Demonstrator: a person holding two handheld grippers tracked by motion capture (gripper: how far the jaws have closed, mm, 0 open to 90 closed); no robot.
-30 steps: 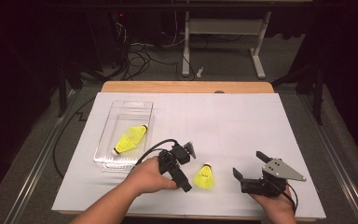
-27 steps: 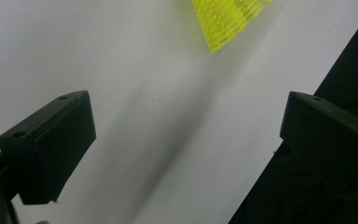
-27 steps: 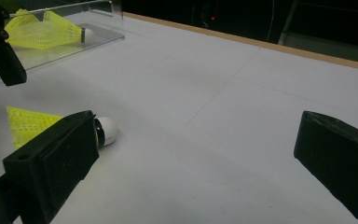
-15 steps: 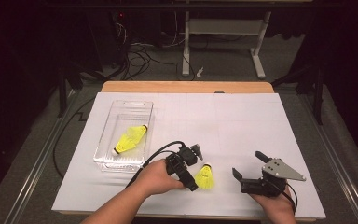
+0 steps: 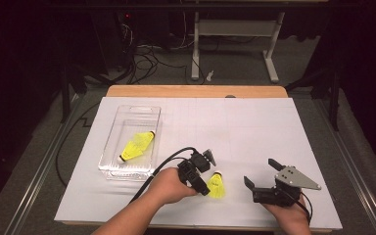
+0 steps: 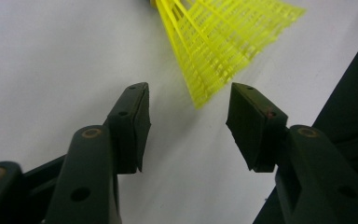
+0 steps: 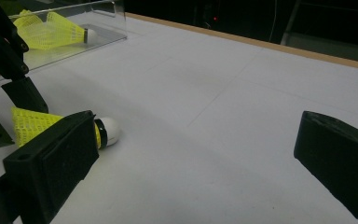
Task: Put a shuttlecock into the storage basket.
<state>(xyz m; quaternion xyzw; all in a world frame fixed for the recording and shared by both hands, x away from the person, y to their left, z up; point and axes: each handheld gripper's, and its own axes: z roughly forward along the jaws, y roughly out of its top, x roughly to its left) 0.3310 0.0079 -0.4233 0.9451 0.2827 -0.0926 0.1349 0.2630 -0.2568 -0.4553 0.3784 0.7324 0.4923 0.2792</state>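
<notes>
The white surface (image 5: 254, 132) sits in a dark room with cables and a desk frame behind it, and on its left stands a clear tray (image 5: 108, 156) that already holds one yellow shuttlecock (image 5: 136, 146). By the look of it, you are about halfway: one piece is stowed, and the second shuttlecock (image 5: 216, 184) lies on the surface, not yet gripped or carried to the tray. Your left hand-held gripper (image 5: 206, 172) is right at it, with the flared skirt just ahead of the tips and slightly toward the right-hand one in the left gripper view. Its jaws have just been closing, but they stand apart and the pads do not press on the skirt, which lies beyond them, not between them. Your right hand-held gripper (image 5: 259, 172) rests on the surface well to the right of the shuttlecock, its jaws wide apart and holding nothing.
</notes>
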